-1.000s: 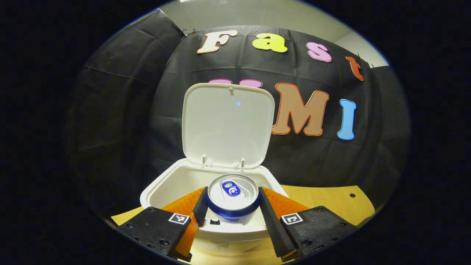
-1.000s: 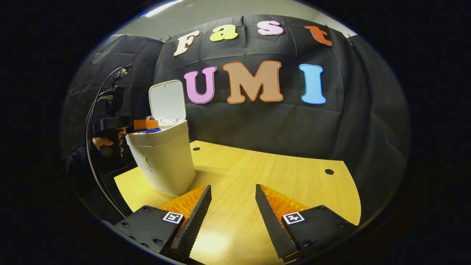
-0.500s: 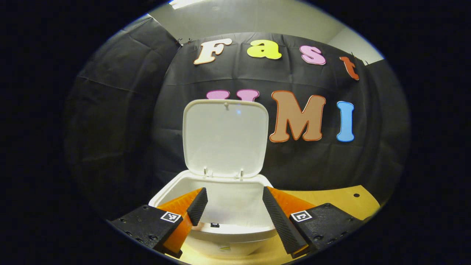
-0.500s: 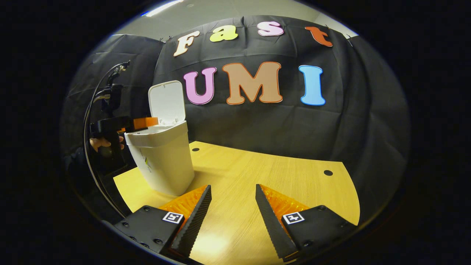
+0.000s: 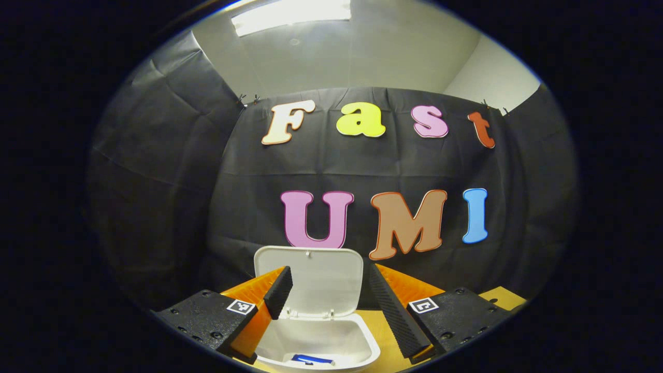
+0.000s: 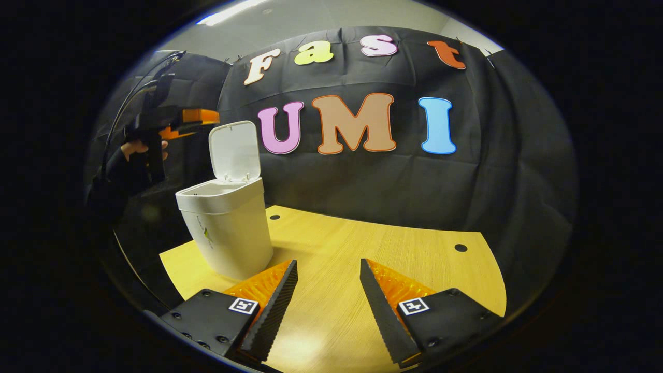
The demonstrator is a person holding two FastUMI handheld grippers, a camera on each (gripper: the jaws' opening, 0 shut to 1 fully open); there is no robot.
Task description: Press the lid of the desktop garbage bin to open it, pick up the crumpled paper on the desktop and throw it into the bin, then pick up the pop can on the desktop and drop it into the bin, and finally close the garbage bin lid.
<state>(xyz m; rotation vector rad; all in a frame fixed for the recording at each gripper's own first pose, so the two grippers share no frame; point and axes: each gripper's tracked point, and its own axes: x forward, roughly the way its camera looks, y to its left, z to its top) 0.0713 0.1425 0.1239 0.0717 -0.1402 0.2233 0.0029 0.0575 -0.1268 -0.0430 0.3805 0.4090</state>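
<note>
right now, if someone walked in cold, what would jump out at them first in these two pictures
The white garbage bin stands at the near left corner of the wooden table with its lid flipped upright. In the left gripper view a blue pop can lies at the bottom of the bin. The left gripper hangs open above and to the left of the bin, and the right gripper waits open over bare tabletop.

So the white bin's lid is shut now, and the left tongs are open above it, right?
Not quite. The lid stands open, upright behind the bin's mouth, as the right gripper view shows. The left tongs are indeed open above it.
</note>
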